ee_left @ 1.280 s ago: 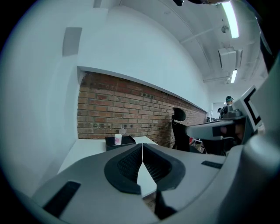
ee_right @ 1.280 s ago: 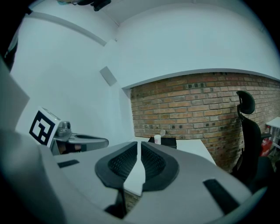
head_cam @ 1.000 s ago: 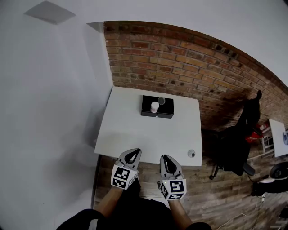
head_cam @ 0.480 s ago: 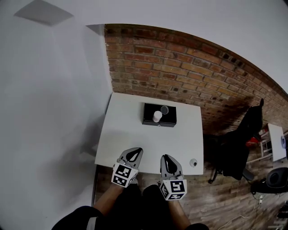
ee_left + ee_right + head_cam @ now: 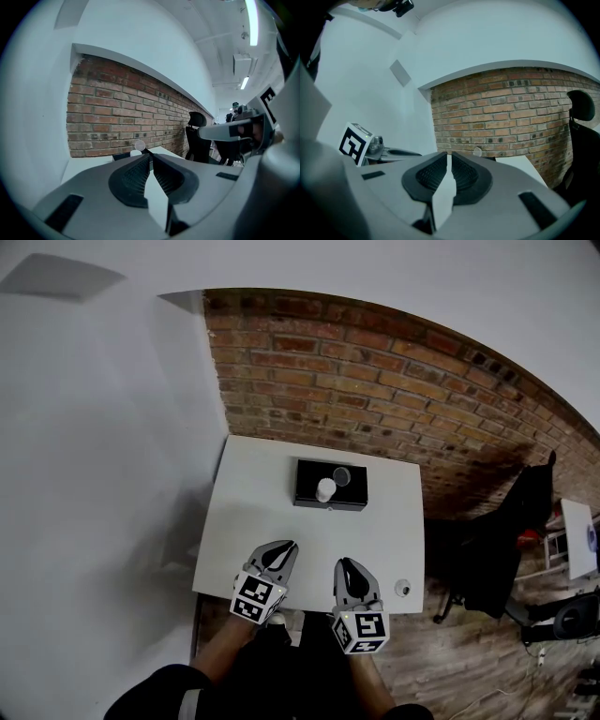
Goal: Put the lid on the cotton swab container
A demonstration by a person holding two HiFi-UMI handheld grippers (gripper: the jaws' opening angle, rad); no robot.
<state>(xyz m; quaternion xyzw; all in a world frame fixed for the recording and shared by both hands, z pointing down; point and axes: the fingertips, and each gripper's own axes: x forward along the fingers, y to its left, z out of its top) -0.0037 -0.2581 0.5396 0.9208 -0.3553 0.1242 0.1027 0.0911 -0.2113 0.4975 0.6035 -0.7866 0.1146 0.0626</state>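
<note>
The white tabletop (image 5: 272,512) stood against a brick wall (image 5: 375,381). On its far half, close to the wall, sat a black box (image 5: 307,479). The cotton swab container (image 5: 324,489), small and white, stood upright on top of the box near the front edge. The clear round lid (image 5: 341,476) was off the container, on the same box just beside it, to the right and a little nearer the wall. Whether the two touched could not be told.

Both tools were held over the near edge of the tabletop, well apart from the box. The left hand-held gripper (image 5: 279,552) had its jaws pressed together with nothing between them. The right hand-held gripper (image 5: 347,570), just beside it, was likewise closed and empty. A small round object (image 5: 401,589) lay at the near right corner of the tabletop. A black office chair (image 5: 497,540) stood off to the right on the wooden floor (image 5: 441,652).
</note>
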